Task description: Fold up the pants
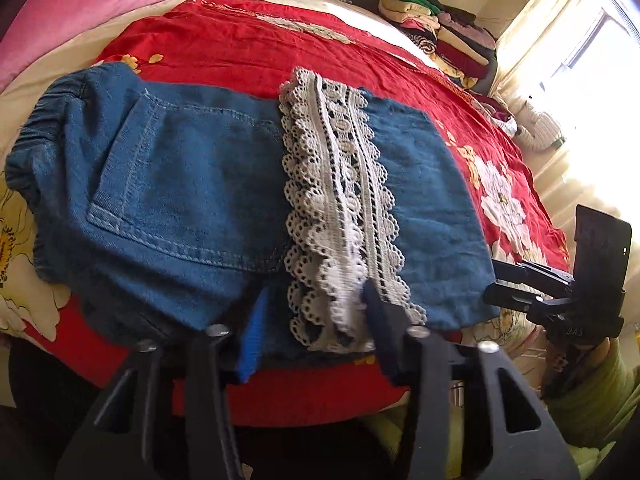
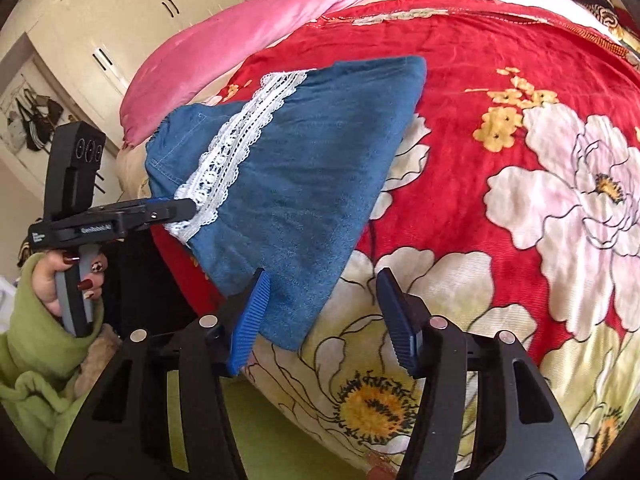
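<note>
Blue denim pants [image 1: 180,184] lie folded on a red flowered bedspread [image 1: 248,48], with a white lace band [image 1: 340,208] across them. My left gripper [image 1: 316,320] is open at the near edge, its fingers either side of the lace end. In the right wrist view the pants [image 2: 296,184] lie to the left, and the left gripper [image 2: 188,210] touches the lace [image 2: 236,148] from the left. My right gripper [image 2: 324,316] is open at the pants' near corner, its left pad [image 2: 248,320] against the denim. It also shows in the left wrist view [image 1: 504,284].
A pink quilt [image 1: 92,4] lies at the bed's far left. A stack of folded clothes [image 1: 440,36] sits at the far right, near a bright window [image 1: 592,48]. Cream wardrobes [image 2: 120,20] stand beyond the bed. The bed edge [image 2: 320,420] drops to a green floor.
</note>
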### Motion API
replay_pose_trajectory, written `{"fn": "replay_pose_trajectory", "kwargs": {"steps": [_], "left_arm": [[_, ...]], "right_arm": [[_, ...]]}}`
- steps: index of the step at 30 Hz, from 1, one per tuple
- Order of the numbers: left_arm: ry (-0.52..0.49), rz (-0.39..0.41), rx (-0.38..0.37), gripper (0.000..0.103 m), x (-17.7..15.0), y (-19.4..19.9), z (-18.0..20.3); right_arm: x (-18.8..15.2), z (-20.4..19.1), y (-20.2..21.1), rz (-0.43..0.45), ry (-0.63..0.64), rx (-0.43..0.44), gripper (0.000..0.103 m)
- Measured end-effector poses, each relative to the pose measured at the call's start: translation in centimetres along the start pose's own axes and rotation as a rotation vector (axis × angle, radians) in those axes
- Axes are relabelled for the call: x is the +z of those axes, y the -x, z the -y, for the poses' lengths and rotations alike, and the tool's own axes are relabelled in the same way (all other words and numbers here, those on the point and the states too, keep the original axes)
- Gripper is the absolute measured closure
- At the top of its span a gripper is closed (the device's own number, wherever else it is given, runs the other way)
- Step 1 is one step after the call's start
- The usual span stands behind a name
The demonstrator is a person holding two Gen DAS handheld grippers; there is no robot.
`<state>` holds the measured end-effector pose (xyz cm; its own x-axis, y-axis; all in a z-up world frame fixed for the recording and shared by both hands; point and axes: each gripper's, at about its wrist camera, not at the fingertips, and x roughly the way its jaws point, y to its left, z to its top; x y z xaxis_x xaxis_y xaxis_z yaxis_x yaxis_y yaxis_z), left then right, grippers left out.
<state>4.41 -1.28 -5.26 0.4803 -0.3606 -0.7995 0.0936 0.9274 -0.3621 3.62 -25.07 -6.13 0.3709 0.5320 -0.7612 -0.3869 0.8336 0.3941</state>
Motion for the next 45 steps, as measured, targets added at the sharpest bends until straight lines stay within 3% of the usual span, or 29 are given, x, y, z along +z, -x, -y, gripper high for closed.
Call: {"fn": "replay_pose_trajectory", "kwargs": {"steps": [3,4,5,10,12,15,17,20,26,31,32,35,41,45], "left_arm": [[-0.017,-0.003,0.004,0.086,-0.4,-0.1,0.4],[-0.029,-0.001,0.004,0.087,-0.5,0.2,0.7],[-0.039,0.004,0.009,0.088,-0.7,0.5,1.0],[-0.081,-0.001,0.028,0.088,-1.8,1.0,1.3],[-0.062,-0.001,0.029,0.082,-1.7,0.4,0.7],[-0.034,0.003,-0.003,0.081,-1.7,0.2,-0.1],[-0.037,0.011,0.0,0.079,-1.8,0.4,-0.1],[-0.036,0.016,0.002,0.078,-1.9,0.6,-0.1],[-0.042,0.02,0.009,0.076,-2.0,0.8,0.0],[-0.046,0.021,0.011,0.075,-2.0,0.9,0.1],[-0.048,0.021,0.012,0.075,-2.0,0.9,0.1],[-0.052,0.02,0.011,0.074,-2.0,0.8,0.1],[-0.055,0.02,0.005,0.072,-1.9,0.8,0.1],[-0.054,0.038,0.014,0.067,-1.8,1.4,0.2]], "right_arm": [[-0.1,-0.5,-0.9,-0.02,0.019,0.003,0.063],[0.0,-0.7,-1.0,-0.027,0.031,0.004,0.078],[-0.1,-1.0,-1.1,-0.037,0.048,0.011,0.085],[-0.6,-1.6,-0.9,-0.053,0.088,-0.017,0.085],[-1.0,-1.7,-1.5,-0.057,0.089,-0.033,0.085],[-0.8,-2.0,-1.2,-0.057,0.093,-0.039,0.084],[-0.6,-2.2,-0.5,-0.05,0.095,-0.047,0.078],[0.3,-2.6,1.3,0.015,0.136,-0.107,0.076],[2.7,-5.0,1.2,0.079,0.249,-0.126,0.065],[4.4,-6.8,-1.7,0.054,0.36,-0.174,0.058],[4.6,-6.7,-2.6,0.035,0.37,-0.199,0.052],[4.2,-5.6,-4.5,-0.026,0.378,-0.282,0.05],[3.7,-4.5,-4.7,-0.015,0.343,-0.257,0.049],[4.0,-4.2,-3.0,0.016,0.269,-0.184,0.045]]}}
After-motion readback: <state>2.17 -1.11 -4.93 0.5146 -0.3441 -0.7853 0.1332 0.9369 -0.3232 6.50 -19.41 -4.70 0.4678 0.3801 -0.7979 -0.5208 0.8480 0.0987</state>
